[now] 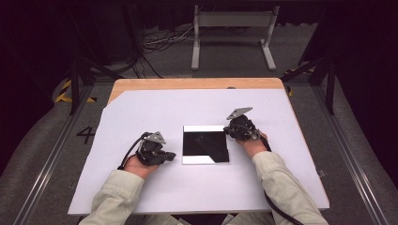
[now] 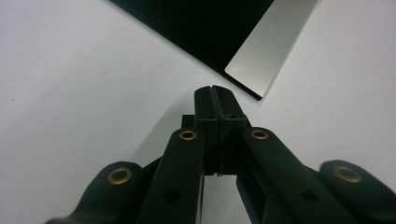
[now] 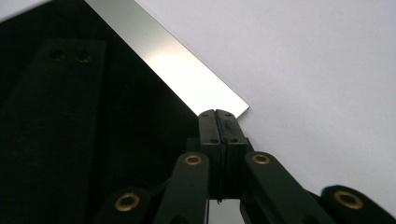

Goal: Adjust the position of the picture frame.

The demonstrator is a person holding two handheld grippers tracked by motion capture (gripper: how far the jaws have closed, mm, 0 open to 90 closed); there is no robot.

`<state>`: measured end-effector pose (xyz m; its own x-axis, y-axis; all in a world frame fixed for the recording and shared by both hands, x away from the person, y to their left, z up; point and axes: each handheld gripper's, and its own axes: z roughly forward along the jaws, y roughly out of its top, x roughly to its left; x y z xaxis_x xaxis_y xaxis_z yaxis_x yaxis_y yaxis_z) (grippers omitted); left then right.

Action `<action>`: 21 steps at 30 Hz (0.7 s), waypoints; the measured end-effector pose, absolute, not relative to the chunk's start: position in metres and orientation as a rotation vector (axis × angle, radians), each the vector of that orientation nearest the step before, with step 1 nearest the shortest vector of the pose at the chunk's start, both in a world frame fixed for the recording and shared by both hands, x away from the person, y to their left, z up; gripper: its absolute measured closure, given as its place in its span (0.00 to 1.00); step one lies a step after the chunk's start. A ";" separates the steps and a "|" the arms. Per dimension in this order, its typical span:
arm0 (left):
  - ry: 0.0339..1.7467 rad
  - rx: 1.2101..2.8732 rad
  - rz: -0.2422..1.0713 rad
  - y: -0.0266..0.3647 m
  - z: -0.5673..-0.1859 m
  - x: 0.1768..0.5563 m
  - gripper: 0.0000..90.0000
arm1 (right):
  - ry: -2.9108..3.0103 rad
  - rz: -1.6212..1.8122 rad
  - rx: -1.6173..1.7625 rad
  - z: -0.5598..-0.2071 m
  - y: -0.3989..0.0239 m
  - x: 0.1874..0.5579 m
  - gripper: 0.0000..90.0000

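Both grippers clenched, nothing held. The mirror-like square plate (image 1: pixel 205 145) lies flat on the white sheet (image 1: pixel 141 112), between them: right gripper (image 3: pixel 218 113) tips at its corner, left gripper (image 2: pixel 215 89) just short of another corner. Risk: closed tips can't pinch the thin edge, may shove the plate sliding or scratch it.

Glossy mirror-like plate (image 1: pixel 205 144) on matt white sheet (image 1: pixel 141 117).

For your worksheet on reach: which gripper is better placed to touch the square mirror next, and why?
Probably the right gripper: its shut tips sit at the mirror's corner. The left gripper, also shut, rests on the white sheet with a gap to the mirror's edge.
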<state>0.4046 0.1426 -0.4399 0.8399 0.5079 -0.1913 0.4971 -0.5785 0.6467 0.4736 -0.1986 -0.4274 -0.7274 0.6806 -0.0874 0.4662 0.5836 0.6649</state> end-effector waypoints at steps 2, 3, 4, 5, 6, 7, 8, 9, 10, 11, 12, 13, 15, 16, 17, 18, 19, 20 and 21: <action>0.725 2.278 0.029 0.143 -0.438 0.405 0.99 | 2.472 0.943 0.930 -0.422 -0.203 0.469 1.00; 0.721 2.276 0.035 0.144 -0.438 0.404 0.99 | 2.467 0.957 0.929 -0.419 -0.205 0.466 1.00; 0.718 2.273 0.040 0.144 -0.437 0.404 0.98 | 2.463 0.968 0.925 -0.415 -0.207 0.463 1.00; 0.713 2.275 0.048 0.144 -0.436 0.404 0.98 | 2.458 0.989 0.923 -0.413 -0.210 0.460 1.00; 0.714 2.275 0.054 0.144 -0.436 0.403 0.98 | 2.455 1.011 0.924 -0.410 -0.213 0.456 1.00; 0.712 2.271 0.058 0.144 -0.435 0.402 0.97 | 2.451 1.027 0.924 -0.408 -0.215 0.453 1.00; 0.707 2.274 0.069 0.144 -0.434 0.401 0.97 | 2.446 1.044 0.923 -0.405 -0.218 0.449 1.00; 0.700 2.276 0.075 0.145 -0.433 0.400 0.96 | 2.439 1.059 0.923 -0.404 -0.221 0.446 1.00; 0.696 2.281 0.087 0.146 -0.433 0.398 0.96 | 2.436 1.070 0.922 -0.403 -0.222 0.443 1.00; 0.691 2.277 0.095 0.147 -0.432 0.396 0.95 | 2.432 1.084 0.919 -0.401 -0.224 0.440 1.00; 0.687 2.274 0.097 0.149 -0.432 0.394 0.95 | 2.430 1.094 0.917 -0.400 -0.226 0.437 1.00; 0.678 2.265 0.101 0.151 -0.431 0.393 0.95 | 2.430 1.103 0.912 -0.399 -0.228 0.433 1.00; 0.660 2.261 0.113 0.155 -0.431 0.391 0.94 | 2.432 1.122 0.899 -0.397 -0.231 0.427 1.00; 0.650 2.256 0.121 0.158 -0.430 0.390 0.94 | 2.437 1.132 0.885 -0.395 -0.232 0.423 1.00; 0.642 2.254 0.128 0.159 -0.430 0.389 0.94 | 2.433 1.146 0.873 -0.394 -0.235 0.418 1.00; 0.635 2.251 0.133 0.161 -0.430 0.389 0.93 | 2.431 1.162 0.870 -0.392 -0.237 0.414 1.00; 0.631 2.245 0.136 0.163 -0.429 0.389 0.93 | 2.424 1.174 0.866 -0.391 -0.239 0.411 0.99; 0.630 2.239 0.142 0.164 -0.429 0.388 0.92 | 2.417 1.189 0.861 -0.390 -0.241 0.407 0.99; 0.616 2.233 0.146 0.166 -0.429 0.388 0.92 | 2.414 1.197 0.857 -0.389 -0.243 0.405 0.99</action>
